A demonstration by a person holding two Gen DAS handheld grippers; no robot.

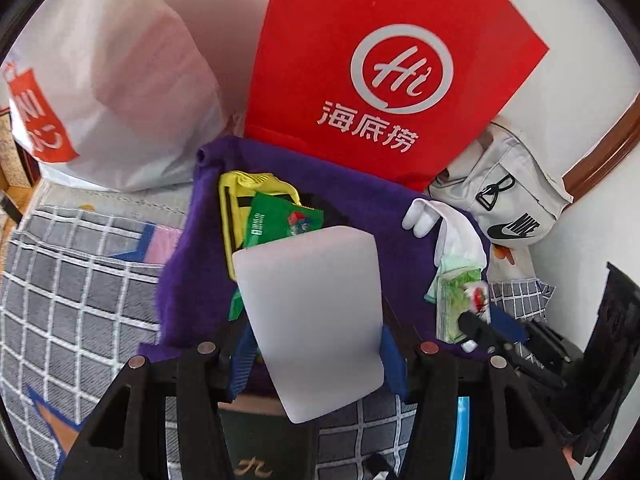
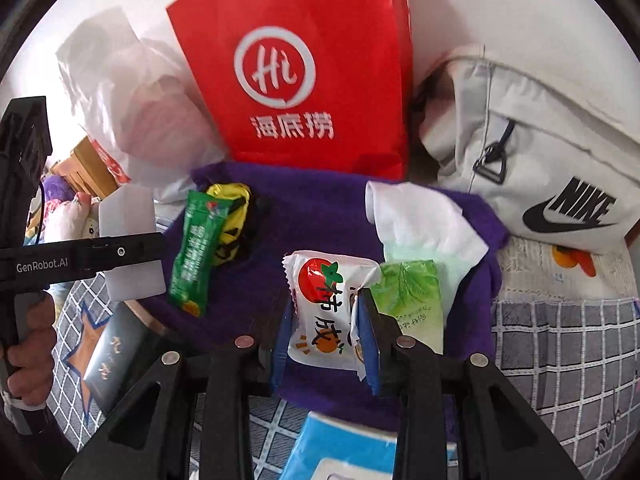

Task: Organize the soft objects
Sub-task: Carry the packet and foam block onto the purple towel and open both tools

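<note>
My left gripper (image 1: 316, 344) is shut on a white sponge block (image 1: 312, 320) and holds it above a purple cloth (image 1: 192, 264); block and gripper also show in the right wrist view (image 2: 132, 248). My right gripper (image 2: 324, 320) is shut on a white snack packet with a tomato picture (image 2: 328, 312) over the same cloth (image 2: 320, 208). On the cloth lie a green sachet (image 2: 196, 256), a yellow and black item (image 2: 232, 216), a white sock (image 2: 420, 220) and a green tissue pack (image 2: 412, 300).
A red paper bag (image 1: 384, 68) stands behind the cloth, a white plastic bag (image 1: 108, 92) to its left, a grey Nike bag (image 2: 532, 152) to its right. A grey checked bedspread (image 1: 60, 280) lies underneath. A dark box (image 2: 108, 364) and a blue pack (image 2: 344, 448) lie near.
</note>
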